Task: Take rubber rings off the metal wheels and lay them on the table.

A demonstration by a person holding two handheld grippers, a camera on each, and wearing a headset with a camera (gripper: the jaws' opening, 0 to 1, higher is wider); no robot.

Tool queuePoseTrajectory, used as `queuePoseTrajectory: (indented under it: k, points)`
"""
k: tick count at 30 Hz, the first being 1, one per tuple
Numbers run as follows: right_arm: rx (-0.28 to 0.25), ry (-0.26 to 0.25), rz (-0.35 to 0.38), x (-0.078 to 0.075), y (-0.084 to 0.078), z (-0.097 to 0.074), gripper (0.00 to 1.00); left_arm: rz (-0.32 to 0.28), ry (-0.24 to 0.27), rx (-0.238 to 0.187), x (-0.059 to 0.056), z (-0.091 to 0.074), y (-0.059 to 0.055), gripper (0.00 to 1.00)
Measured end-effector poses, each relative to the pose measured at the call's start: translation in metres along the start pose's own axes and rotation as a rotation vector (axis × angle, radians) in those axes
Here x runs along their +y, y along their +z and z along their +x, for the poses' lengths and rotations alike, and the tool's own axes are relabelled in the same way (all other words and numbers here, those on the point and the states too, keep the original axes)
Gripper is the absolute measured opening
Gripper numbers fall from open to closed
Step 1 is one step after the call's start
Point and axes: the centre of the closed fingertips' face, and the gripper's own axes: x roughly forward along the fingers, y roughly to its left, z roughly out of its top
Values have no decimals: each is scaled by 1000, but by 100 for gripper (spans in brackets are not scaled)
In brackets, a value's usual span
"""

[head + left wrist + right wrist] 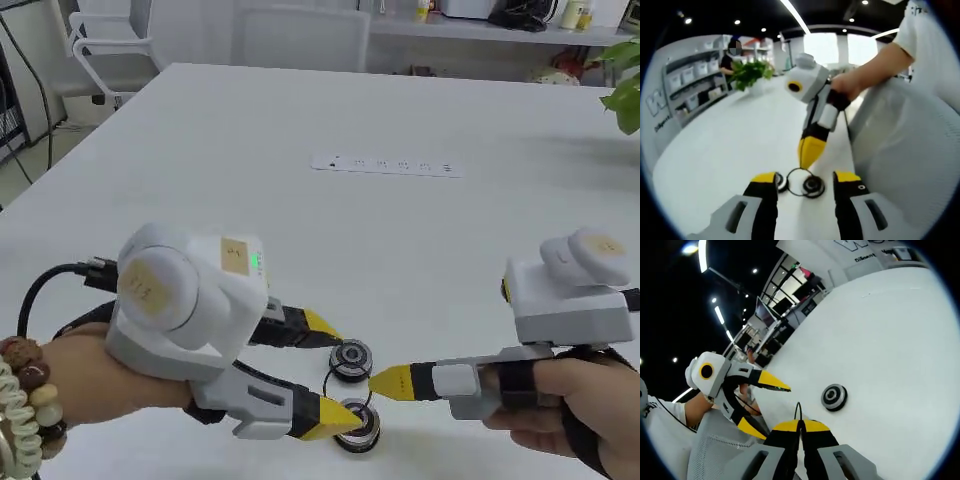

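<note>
Two metal wheels stand close together near the table's front edge, one (350, 358) farther and one (358, 426) nearer. A thin black rubber ring (338, 385) loops between them, and I cannot tell whether it still hooks the nearer wheel. My right gripper (385, 381) comes in from the right, shut on the ring. In the right gripper view the ring (798, 411) sticks up from my shut right gripper (800, 426), beside one wheel (834, 396). My left gripper (330, 372) is open, its jaws straddling both wheels. The left gripper view shows my left gripper (806, 178), both wheels (812, 186) and the ring (799, 175).
A white power strip (385, 165) lies flat mid-table. The white table (300, 220) stretches wide beyond it. White chairs (300, 35) stand at the far edge, and a green plant (625, 90) is at the right.
</note>
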Motion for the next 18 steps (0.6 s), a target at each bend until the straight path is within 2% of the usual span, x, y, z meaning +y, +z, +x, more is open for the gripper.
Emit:
queuePoseTrajectory:
  k: [4,8,14,18]
  points:
    - [-30,10,2,2,7,-3,0,18,19,-16,3,-15,7,50]
    - [-61,22,7,6,14,-6,0,12,58,-23,8,-32,8,53]
    - [-96,44,11,14,22,-8,0,-6,126,-25,14,-62,3,60]
    - [-106,57,10,19,24,-7,0,-33,181,-33,17,-79,-6,62]
